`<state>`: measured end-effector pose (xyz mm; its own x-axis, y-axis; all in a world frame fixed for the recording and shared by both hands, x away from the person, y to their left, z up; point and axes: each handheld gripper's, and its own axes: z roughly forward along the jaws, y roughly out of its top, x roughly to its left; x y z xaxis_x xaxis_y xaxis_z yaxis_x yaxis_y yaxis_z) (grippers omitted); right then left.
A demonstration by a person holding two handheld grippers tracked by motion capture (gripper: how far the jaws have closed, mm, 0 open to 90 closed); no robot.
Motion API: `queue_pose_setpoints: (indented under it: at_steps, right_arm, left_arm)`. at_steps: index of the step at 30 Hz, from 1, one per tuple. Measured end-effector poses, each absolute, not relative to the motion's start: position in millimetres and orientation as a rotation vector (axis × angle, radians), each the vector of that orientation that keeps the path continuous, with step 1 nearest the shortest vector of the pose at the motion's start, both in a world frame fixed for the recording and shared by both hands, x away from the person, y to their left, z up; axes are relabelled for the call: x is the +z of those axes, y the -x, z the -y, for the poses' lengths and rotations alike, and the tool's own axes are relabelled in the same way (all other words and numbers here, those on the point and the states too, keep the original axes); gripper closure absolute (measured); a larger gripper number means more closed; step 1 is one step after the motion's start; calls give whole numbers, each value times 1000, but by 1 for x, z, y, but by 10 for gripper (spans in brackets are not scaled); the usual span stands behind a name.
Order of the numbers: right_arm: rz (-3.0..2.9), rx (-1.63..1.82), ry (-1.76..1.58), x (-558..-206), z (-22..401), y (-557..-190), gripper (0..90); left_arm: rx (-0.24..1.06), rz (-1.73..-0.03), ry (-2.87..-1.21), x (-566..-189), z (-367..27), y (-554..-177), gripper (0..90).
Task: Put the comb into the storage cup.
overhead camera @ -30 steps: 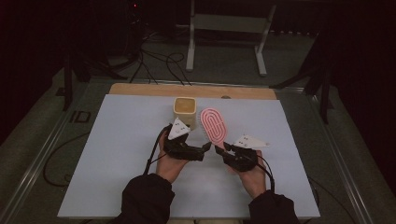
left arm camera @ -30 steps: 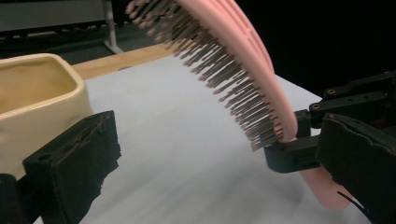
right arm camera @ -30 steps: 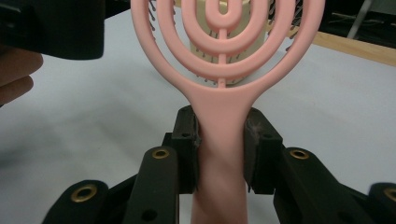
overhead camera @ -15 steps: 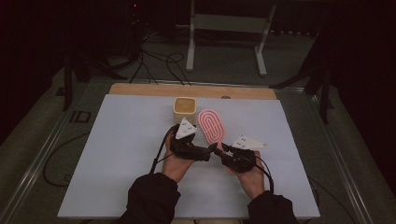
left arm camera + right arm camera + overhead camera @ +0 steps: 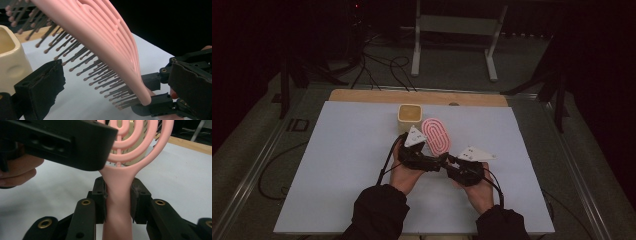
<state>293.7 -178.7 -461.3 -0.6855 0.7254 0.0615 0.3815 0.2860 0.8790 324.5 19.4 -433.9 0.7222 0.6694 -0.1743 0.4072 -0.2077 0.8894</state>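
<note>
cup (image 5: 409, 116): cream, squarish, upright on the worktop (image 5: 337, 165), far of your left hand. Mouth open, looks empty from above. Reads as the drop target for the brush.

left hand-held gripper (image 5: 428, 161): just near of the cup, jaws aimed right toward the brush. In the left gripper view its jaws stand wide, one pad (image 5: 42, 87) at lower left, the other at right, with the bristles crossing the gap. No pad presses on anything that I can see, so treat it as open and holding nothing.

brush (image 5: 436, 136): pink, oval vented head with concentric ribs. Off the worktop, head far and up, handle near and down. Long axis runs from your right gripper away from you, leaning a bit left toward the cup. Head sits just right of the cup, close to its rim. Bristles face left and down, toward your left gripper.

right hand-held gripper (image 5: 451, 162): clamped on the brush handle (image 5: 117, 202). Right gripper view shows both pads flat against the handle's sides, just below the neck where the head flares. Grip looks square and firm.

key relation: cup lies left and far of the brush head. Right hand carries the brush, left is nearer the cup.

judgement: if the brush goes into the cup, the handle end points the wrong way, at you. Expect a regrip, left taking the head so right can let go.

risk: bristles give, so a left grip on them may slip. Go for the ribs.
</note>
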Motion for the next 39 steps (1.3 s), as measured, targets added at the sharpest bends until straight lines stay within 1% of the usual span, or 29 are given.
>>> queue_pose_setpoints:
  at_steps: [8, 12, 18, 25, 32, 38, 39]
  right_arm:
    - [-2212, 1364, -997, -462, 176, -292, 696]
    - [-2225, 1359, -989, -463, 175, -292, 697]
    - [-2232, 1361, -982, -464, 173, -292, 697]
    - [-2232, 1364, -977, -463, 174, -292, 697]
    - [-2230, 1363, -975, -464, 173, -291, 697]
    - [-2230, 1369, -975, -464, 173, -291, 697]
    - [-2231, 1371, -976, -464, 173, -290, 697]
  left_arm:
    - [274, -862, -1838, -435, -17, -327, 43]
    - [271, -876, -1828, -437, -16, -327, 77]
    - [283, -899, -1821, -437, -14, -327, 158]
    - [293, -919, -1807, -435, -15, -327, 280]
    - [248, -929, -1789, -436, -16, -329, 423]
    - [220, -924, -1777, -437, -17, -329, 471]
    - [213, -923, -1777, -437, -17, -330, 496]
